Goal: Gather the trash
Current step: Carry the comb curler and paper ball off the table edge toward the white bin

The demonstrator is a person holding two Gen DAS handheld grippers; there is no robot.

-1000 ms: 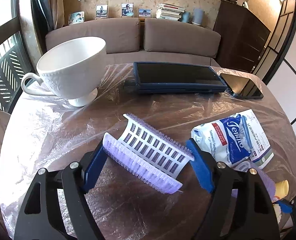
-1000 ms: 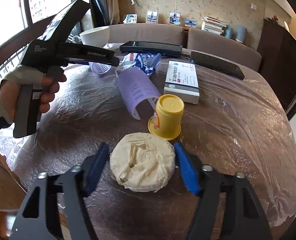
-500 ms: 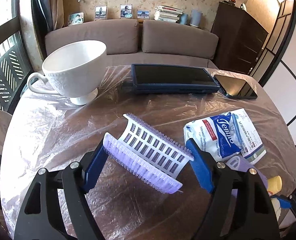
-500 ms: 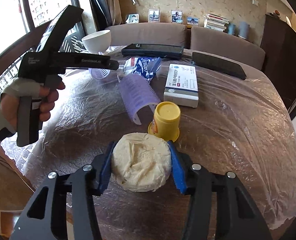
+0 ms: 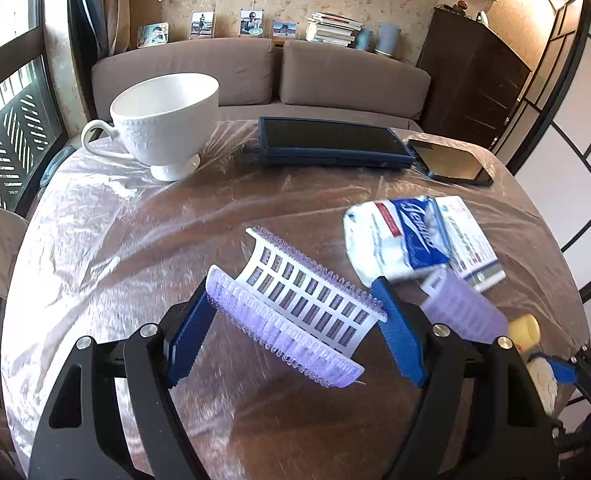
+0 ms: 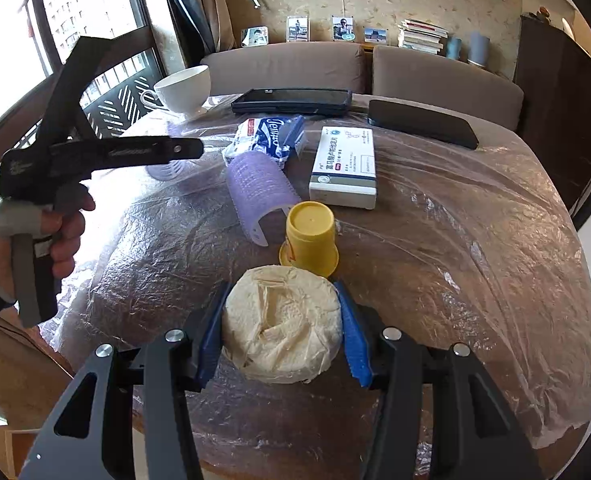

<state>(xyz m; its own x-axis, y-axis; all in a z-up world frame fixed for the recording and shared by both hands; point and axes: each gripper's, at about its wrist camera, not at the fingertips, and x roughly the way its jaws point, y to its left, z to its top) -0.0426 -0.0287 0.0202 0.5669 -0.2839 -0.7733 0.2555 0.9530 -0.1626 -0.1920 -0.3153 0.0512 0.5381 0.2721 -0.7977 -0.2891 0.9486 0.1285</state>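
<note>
My left gripper (image 5: pixel 291 328) is shut on a broken purple hair roller half (image 5: pixel 295 312) and holds it above the plastic-covered table (image 5: pixel 135 240). My right gripper (image 6: pixel 281 338) is shut on a crumpled cream paper wad (image 6: pixel 281 322) near the table's front edge. The left gripper's body also shows in the right wrist view (image 6: pixel 95 156). Another purple roller piece (image 6: pixel 259 188) lies mid-table, next to a yellow cap (image 6: pixel 311 240), a tissue pack (image 6: pixel 263 140) and a white medicine box (image 6: pixel 345 166).
A white cup (image 5: pixel 167 120) stands at the back left. A dark tablet (image 5: pixel 331 148) and a phone (image 5: pixel 451 160) lie at the back. A brown sofa (image 5: pixel 255 72) is behind the table.
My right gripper closed on the paper wad and lifted it slightly. My left gripper, holding the roller half, rose and pulled back.
</note>
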